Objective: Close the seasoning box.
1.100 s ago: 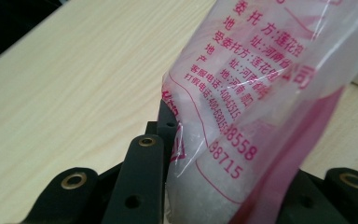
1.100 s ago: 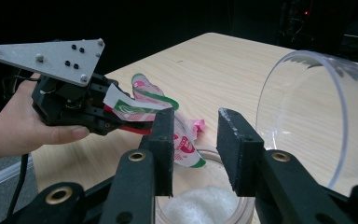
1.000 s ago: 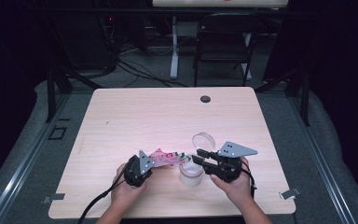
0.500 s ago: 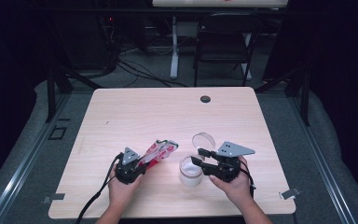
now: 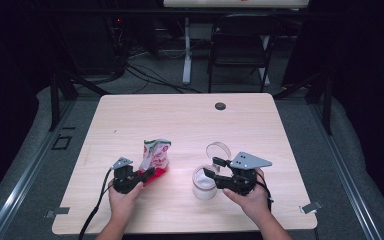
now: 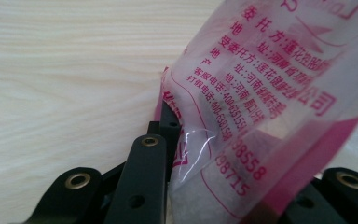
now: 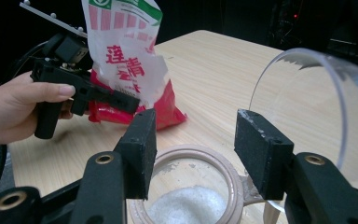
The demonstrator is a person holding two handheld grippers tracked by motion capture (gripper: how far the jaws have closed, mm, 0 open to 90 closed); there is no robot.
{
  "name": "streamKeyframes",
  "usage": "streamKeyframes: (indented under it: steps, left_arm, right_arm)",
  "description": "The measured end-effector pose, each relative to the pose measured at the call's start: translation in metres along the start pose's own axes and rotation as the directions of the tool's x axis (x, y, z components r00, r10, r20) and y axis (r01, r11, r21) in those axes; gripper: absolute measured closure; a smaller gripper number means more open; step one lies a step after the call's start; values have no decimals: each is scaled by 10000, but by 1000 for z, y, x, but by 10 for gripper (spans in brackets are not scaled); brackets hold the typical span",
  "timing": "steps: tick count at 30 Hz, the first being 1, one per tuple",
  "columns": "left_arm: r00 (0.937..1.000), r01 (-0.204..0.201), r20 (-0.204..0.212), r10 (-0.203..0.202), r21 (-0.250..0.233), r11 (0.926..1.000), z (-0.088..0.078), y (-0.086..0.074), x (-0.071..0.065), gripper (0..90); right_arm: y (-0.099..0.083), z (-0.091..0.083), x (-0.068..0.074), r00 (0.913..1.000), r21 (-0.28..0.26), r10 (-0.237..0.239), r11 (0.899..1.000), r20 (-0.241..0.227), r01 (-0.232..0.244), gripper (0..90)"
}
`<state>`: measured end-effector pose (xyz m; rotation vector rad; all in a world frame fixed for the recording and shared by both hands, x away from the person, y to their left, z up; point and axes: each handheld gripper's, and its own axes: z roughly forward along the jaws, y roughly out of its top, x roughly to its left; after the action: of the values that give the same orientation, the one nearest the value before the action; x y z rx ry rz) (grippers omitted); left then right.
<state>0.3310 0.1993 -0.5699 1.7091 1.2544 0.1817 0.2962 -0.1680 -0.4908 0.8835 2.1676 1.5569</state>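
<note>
A pink-and-white plastic bag (image 5: 155, 152) with red print stands upright on the table, left of centre. My left gripper (image 5: 147, 175) is shut on its lower part; the film fills the gap between the jaws (image 6: 242, 158). A small clear jar (image 5: 203, 185) holding white granules (image 7: 189, 205) stands to the right, and its hinged clear lid (image 5: 218, 150) is swung open behind it. My right gripper (image 5: 211, 166) hovers just over the jar's mouth. Its jaws have just been opening and now stand wide (image 7: 193, 135), with nothing pressed between the pads. Beyond them I see the bag (image 7: 130, 60) and the left gripper (image 7: 121, 100).
The light wooden table (image 5: 180, 120) has a black grommet hole (image 5: 220, 106) near its far edge. A dark folding chair (image 5: 240, 45) and cables sit on the floor behind. A cable trails from the left gripper off the table's near edge.
The left gripper has carried the bag leftward, away from the jar, and tipped it from leaning over the jar to upright. The right hand has stayed beside the jar.
</note>
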Motion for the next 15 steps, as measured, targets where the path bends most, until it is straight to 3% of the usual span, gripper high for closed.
streamKeyframes:
  steps: [5,8,9,11,13,15]
  left_arm:
    - [9982,124,-588,-151,-470,9988,-23,7,16,782]
    - [9905,-77,-1372,-13,-653,9978,-39,8,27,782]
    - [9860,-110,-1668,-3,-672,9977,-44,8,31,781]
    - [9704,-366,-2409,195,-665,9971,-54,7,37,780]
    - [9550,-368,-2965,118,-791,9962,-62,5,43,779]
    - [9319,-728,-3609,376,-846,9938,-67,4,47,778]
  right_arm:
    - [5,-7,1,9999,-171,-101,9998,91,102,489]
    - [9,-12,0,9997,-274,-127,9995,207,132,488]
    - [10,-14,-1,9997,-317,-85,9995,243,93,489]
    - [12,-19,-4,9994,-375,-40,9993,345,53,499]
    - [14,-25,-8,9988,-427,70,9991,483,-49,508]
    - [16,-31,-11,9983,-528,213,9984,549,-184,527]
